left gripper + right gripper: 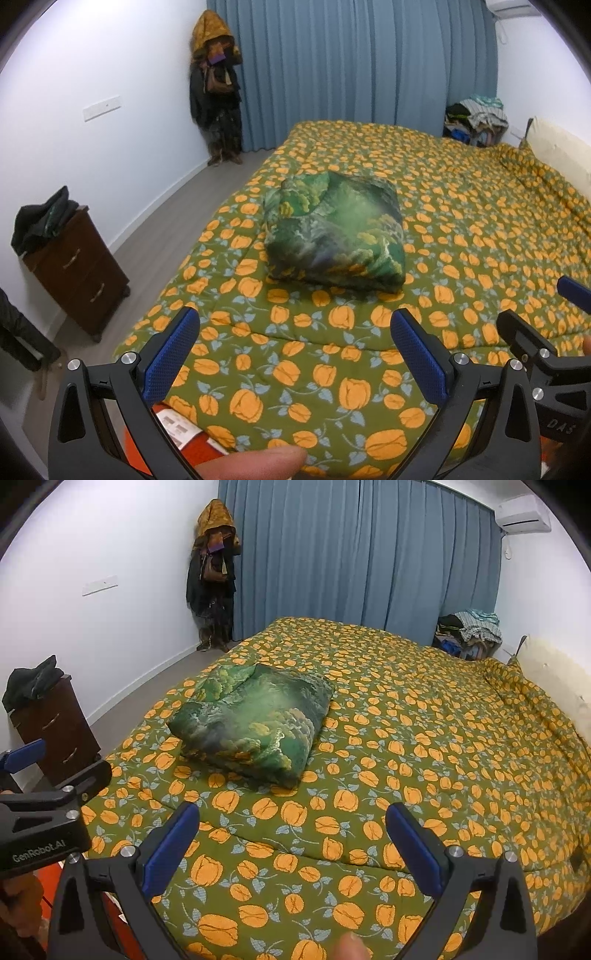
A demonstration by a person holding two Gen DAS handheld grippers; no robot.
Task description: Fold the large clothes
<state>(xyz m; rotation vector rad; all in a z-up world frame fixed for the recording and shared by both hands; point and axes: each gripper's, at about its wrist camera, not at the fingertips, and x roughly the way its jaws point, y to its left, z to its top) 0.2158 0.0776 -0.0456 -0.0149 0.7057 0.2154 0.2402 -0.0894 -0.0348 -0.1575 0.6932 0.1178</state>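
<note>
A green patterned garment (334, 230) lies folded into a thick square bundle on the bed, in the right wrist view (255, 723) left of centre. My left gripper (295, 325) is open and empty, held above the bed's near edge, well short of the bundle. My right gripper (291, 819) is open and empty, beside the left one and also short of the bundle. The right gripper also shows at the right edge of the left wrist view (535, 325). The left gripper shows at the left edge of the right wrist view (59, 768).
The bed has a green quilt with orange flowers (461, 229). A brown drawer cabinet (77, 269) with dark clothes on top stands by the left wall. Clothes hang in the corner (216, 85). A clothes pile (476, 118) sits beyond the bed. Blue curtains (351, 66) cover the far wall.
</note>
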